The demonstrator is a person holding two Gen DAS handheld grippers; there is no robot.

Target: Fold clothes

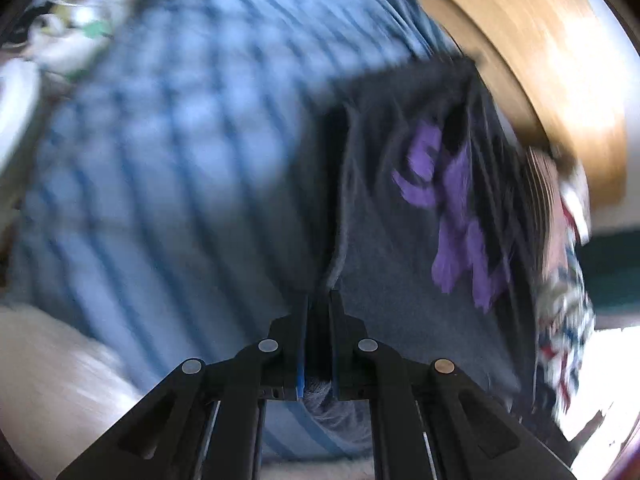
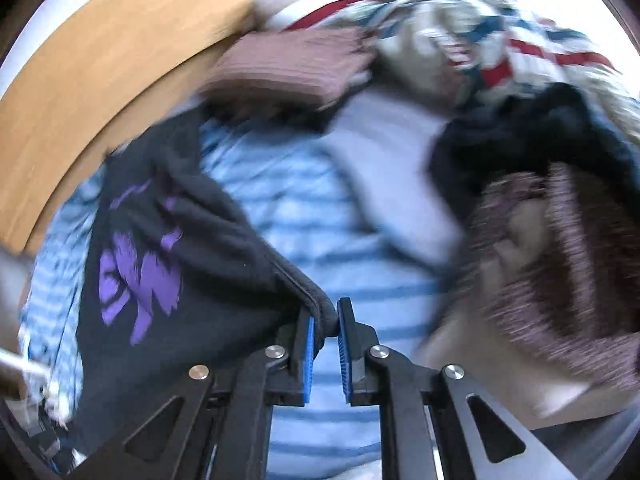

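Looking along the left gripper (image 1: 319,300): blue checked bedding (image 1: 160,160) spread wide on the left and blurred, a wooden board (image 1: 540,40) curving across the upper right, a heap of patterned clothes (image 1: 564,300) at the right edge, pale crumpled things at the top left too smeared to name. Dark garment with a purple print (image 1: 420,220) hanging in front of the bedding, its hem running straight down into the jaws. Jaws nearly together, clamped on that hem, a fold of grey cloth bunched between the pads. Looking along the right gripper (image 2: 325,312): same wooden board (image 2: 100,60) at the upper left, blue striped bedding (image 2: 320,240) underneath, a brownish ribbed piece (image 2: 296,64) and a red, white and blue patterned one (image 2: 500,40) piled at the top, a dark blue item (image 2: 520,132) and a mottled maroon knit (image 2: 560,260) on the right, all blurred. Dark garment (image 2: 160,248) stretched away to the left, purple print facing up. Blue-padded jaws drawn close, pinching a bunched corner of its edge between the tips.
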